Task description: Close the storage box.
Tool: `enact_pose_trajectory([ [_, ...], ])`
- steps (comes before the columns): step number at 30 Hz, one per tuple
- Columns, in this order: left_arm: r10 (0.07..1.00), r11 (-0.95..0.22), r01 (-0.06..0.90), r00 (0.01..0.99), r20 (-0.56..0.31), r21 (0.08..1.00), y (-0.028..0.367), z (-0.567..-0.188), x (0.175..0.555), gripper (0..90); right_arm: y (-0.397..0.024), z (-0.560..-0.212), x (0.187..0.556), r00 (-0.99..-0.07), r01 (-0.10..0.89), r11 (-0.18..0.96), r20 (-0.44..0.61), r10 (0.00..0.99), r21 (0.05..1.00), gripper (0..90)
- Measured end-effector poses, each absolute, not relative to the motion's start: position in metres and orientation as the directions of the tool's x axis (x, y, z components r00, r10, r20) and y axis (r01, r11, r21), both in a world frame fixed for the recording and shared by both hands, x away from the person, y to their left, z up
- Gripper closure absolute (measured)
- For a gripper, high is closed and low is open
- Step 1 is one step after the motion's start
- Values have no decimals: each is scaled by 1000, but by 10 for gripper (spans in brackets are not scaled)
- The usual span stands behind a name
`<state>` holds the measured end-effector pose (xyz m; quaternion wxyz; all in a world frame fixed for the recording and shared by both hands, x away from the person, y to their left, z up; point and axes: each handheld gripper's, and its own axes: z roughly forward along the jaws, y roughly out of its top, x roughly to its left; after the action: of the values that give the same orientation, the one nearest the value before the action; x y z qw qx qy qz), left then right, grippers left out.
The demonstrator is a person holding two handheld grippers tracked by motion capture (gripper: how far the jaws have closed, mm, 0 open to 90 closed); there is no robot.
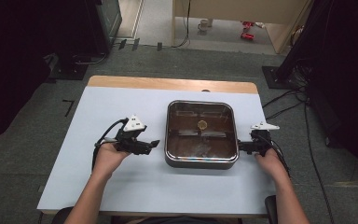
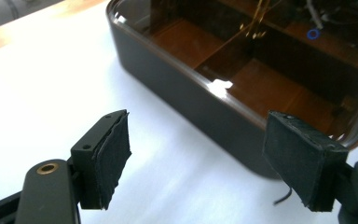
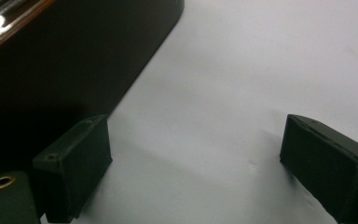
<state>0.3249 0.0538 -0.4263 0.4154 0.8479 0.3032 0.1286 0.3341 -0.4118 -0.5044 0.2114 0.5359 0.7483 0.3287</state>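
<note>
Both grippers are parked on either side of the box, jaws spread wide and nothing in them. From the high view, the left gripper (image 1: 153, 144) sits on the pale table (image 1: 88, 182) just off the left wall of the dark square box (image 1: 201, 161), tips pointing at it but with a small gap left. The right gripper (image 1: 240, 147) is right up against the box's right wall, looks like touching or very nearly, hard to call from up there. The box is roughly mid-table, toward the right half, open on top, with brown compartments inside and a small round pale thing (image 1: 202, 124) near the middle.

Left gripper view: the left gripper (image 2: 198, 156) has its jaws far apart, bare table between them. The box (image 2: 205, 109) is just ahead, its near wall and shiny rim crossing the frame, wooden dividers visible inside. The right-hand pad in this view overlaps the box's corner, though I can't tell if it actually touches.

Right gripper view: the right gripper (image 3: 196, 170) is also wide, with plain table between the pads. The box wall (image 3: 74, 60) looms dark at upper left, just beside the left-hand pad.
</note>
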Motion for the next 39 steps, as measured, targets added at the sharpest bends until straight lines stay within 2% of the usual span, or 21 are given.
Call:
enact_pose_trajectory([
  [9,692,-433,480,720,-60,763,80,-446,318,231,-412,-504,334,-337,663,211,35,941,718,81],
  [16,731,-416,510,680,-56,753,83,-470,313,230,-412,-504,334,-336,663,210,35,941,718,81],
  [23,743,-472,554,669,-28,686,77,-490,315,245,-412,-504,334,-336,663,211,35,941,718,81],
  [27,752,-469,549,659,-13,691,75,-491,313,240,-412,-504,334,-336,663,210,35,941,718,82],
  [32,804,-419,569,594,-2,708,67,-494,305,232,-412,-504,334,-336,664,211,35,941,718,81],
  [39,814,-394,550,581,1,737,69,-499,301,218,-412,-504,334,-336,663,211,35,941,718,81],
])
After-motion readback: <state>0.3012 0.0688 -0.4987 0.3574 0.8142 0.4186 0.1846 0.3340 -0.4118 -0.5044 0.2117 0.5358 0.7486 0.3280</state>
